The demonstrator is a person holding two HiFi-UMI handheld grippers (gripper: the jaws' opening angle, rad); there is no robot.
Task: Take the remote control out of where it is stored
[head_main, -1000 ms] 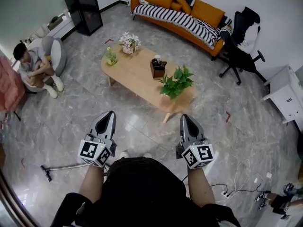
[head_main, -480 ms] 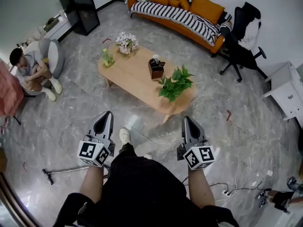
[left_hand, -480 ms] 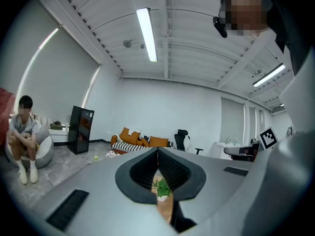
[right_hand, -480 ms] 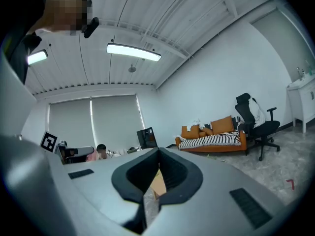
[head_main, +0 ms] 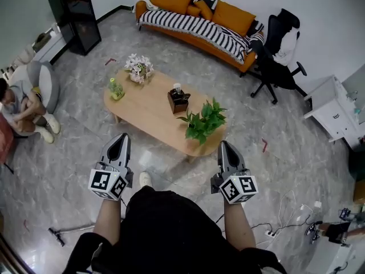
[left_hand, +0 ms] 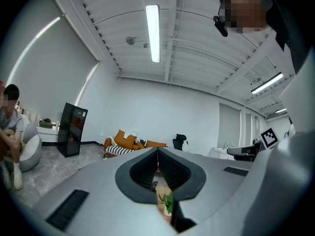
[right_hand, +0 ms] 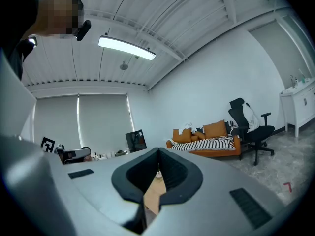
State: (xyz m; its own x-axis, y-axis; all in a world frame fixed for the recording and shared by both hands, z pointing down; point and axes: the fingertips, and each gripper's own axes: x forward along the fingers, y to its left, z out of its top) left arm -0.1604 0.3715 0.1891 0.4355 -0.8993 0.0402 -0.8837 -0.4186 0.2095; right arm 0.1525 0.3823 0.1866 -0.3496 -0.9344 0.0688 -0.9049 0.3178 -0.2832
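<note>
Head view shows the person has walked forward in the last second: the oval light-wood surface (head_main: 149, 108) now lies closer ahead of both hands, and the seated person (head_main: 17, 110) has slid out toward the nine o'clock edge. The left gripper (head_main: 121, 138) and right gripper (head_main: 224, 145) are held level and side by side, well short of the surface. In the left gripper view and the right gripper view alike, the fingers (left_hand: 138, 173) are pressed together with nothing between them. On the surface, a dark brown square box (head_main: 178, 101) stands near the middle, at about twelve o'clock from the hands. A green leafy potted plant (head_main: 202, 120) stands at its four o'clock and a pale flower bunch (head_main: 138, 67) at its ten o'clock. The remote control cannot be made out. The box is the likeliest store for it, with something pale sticking out of its top, too small to identify. The task is only at the approach: the hands must reach the box and the fingers must open before anything can be lifted out.
</note>
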